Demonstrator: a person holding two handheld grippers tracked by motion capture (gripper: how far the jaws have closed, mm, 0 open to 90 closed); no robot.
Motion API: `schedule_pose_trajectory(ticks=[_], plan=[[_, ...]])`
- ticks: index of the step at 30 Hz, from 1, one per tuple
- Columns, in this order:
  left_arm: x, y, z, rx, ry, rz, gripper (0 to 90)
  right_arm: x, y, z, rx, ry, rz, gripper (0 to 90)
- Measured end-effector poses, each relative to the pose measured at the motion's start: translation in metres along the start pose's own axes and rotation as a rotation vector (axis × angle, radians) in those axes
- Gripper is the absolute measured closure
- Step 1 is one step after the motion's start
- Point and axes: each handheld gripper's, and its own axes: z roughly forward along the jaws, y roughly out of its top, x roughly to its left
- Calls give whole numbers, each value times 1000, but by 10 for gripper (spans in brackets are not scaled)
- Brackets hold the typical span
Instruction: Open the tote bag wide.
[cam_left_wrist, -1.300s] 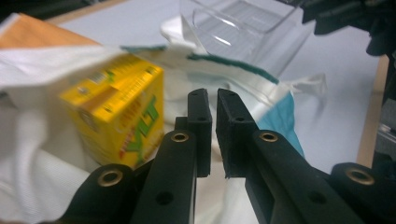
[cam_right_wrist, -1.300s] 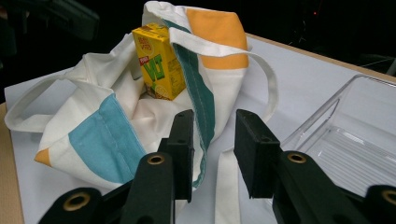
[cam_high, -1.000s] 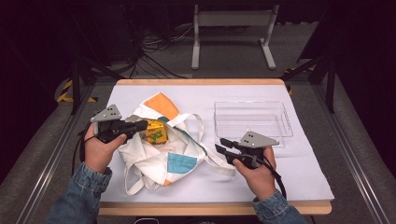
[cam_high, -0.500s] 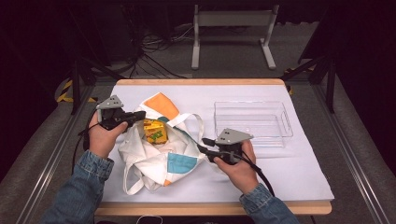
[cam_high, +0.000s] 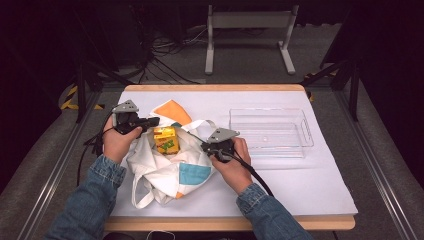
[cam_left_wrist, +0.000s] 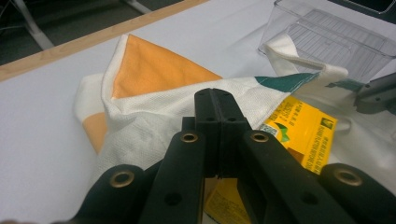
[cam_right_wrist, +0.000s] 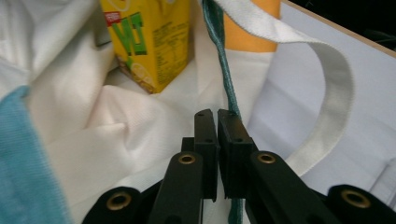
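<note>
Pinching the tote bag (cam_high: 170, 165) rim on both sides: left gripper (cam_left_wrist: 215, 109) jaws clamped together on the white cloth edge, right gripper (cam_right_wrist: 217, 122) jaws just closed onto the teal-trimmed hem, cloth between them. Lying mid-table, mouth spread, yellow drink carton (cam_high: 166, 139) resting inside. Soft, limp fabric, likely to sag and fold, so best gripped at the stitched hem or the strap (cam_right_wrist: 327, 93). Carton light, fairly stiff, crushable. Print on it too blurred to read; lemon picture visible. Clear bin (cam_high: 270, 132) beside, well apart
</note>
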Motion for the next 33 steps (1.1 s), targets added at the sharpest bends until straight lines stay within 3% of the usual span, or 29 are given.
schedule_pose_trajectory(ticks=[5,12,18,21,24,27,30,31,32,33], plan=[[7,-4,12,37,12,-17,900,-5,-1,8,17,-14,61,867],[10,-13,23,106,33,-31,900,-1,-9,16,127,-35,73,877],[11,-22,26,128,26,-61,900,-3,-22,19,163,-2,135,892],[9,-23,29,164,60,-40,900,-2,-27,18,182,9,152,893],[9,-25,32,184,65,-47,900,-2,-29,16,188,17,159,893],[9,-27,32,173,70,-43,900,-2,-30,14,189,24,165,893],[6,-28,26,127,61,-50,898,-2,-29,11,186,29,166,876],[5,-27,22,96,58,-49,865,-1,-28,8,174,32,160,844],[5,-27,22,96,58,-49,845,-1,-28,8,174,32,160,844],[4,-27,18,74,62,-46,822,0,-25,4,153,34,134,812]])
